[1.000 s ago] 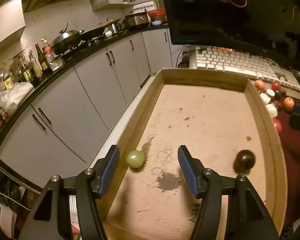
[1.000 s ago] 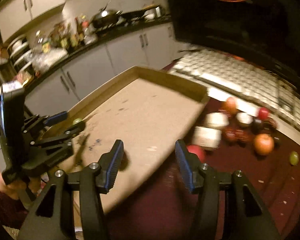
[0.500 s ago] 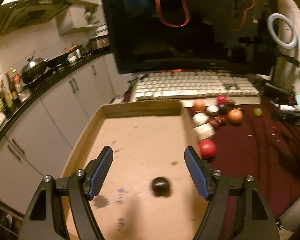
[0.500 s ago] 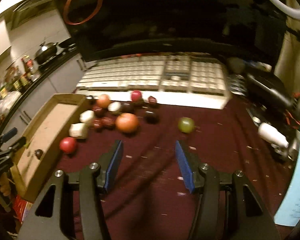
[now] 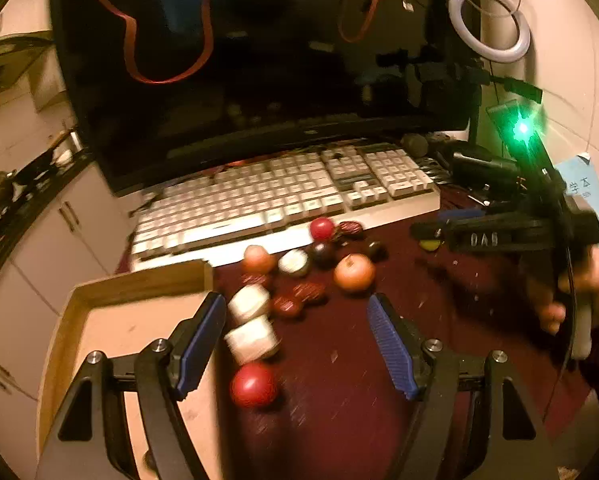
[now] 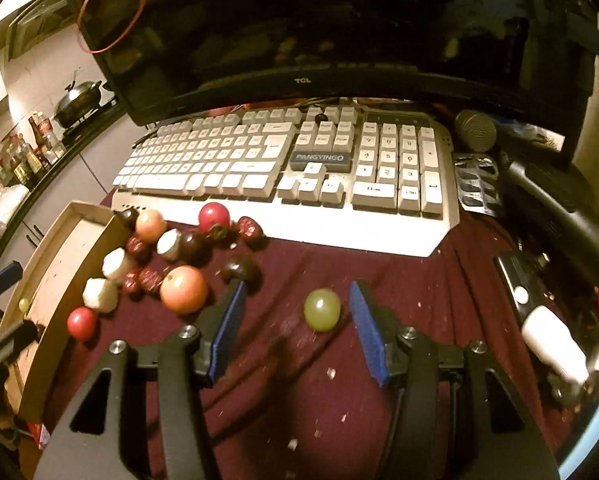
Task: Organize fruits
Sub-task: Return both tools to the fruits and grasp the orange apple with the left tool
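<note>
A shallow brown cardboard tray (image 6: 47, 256) lies left of the heap on the dark red cloth (image 6: 399, 288). The smooth orange-pink round fruit (image 6: 183, 290) is biggest. A glossy, translucent green grape (image 6: 321, 309) sits apart between the right gripper's (image 6: 295, 330) wide-spread blue pads. The left gripper (image 5: 299, 350) gapes wide, empty, near a red round fruit (image 5: 253, 385).

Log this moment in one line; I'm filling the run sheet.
right gripper open around green grape | left gripper open, empty | tray left
</note>
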`<action>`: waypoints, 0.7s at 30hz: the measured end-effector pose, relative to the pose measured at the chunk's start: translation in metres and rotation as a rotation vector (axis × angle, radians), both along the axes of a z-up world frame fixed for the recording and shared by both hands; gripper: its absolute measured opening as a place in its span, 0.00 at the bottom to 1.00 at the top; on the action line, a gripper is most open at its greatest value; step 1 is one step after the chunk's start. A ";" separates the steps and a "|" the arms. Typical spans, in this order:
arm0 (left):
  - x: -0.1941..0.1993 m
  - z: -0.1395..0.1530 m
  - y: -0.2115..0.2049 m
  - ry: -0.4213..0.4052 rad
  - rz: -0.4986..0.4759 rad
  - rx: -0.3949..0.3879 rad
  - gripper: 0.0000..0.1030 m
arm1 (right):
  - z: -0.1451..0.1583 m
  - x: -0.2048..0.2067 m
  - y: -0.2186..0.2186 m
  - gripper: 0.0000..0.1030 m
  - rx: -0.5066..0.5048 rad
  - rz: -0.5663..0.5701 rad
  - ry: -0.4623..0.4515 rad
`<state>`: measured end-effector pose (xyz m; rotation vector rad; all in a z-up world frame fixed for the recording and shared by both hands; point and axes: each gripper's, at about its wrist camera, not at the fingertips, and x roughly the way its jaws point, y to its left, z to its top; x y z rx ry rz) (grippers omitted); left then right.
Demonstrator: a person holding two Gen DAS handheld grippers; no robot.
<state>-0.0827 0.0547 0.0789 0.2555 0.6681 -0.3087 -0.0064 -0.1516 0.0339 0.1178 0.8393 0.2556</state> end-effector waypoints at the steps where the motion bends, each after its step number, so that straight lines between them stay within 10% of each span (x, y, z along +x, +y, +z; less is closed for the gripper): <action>1: 0.008 -0.003 -0.006 0.017 -0.011 -0.002 0.72 | -0.003 0.002 -0.002 0.53 0.016 0.003 0.003; 9: 0.053 -0.031 -0.040 0.125 -0.041 -0.008 0.70 | -0.016 0.003 -0.002 0.51 0.030 0.067 -0.001; 21: 0.077 -0.056 -0.056 0.258 -0.078 0.031 0.40 | -0.025 0.010 -0.006 0.42 0.029 0.082 0.035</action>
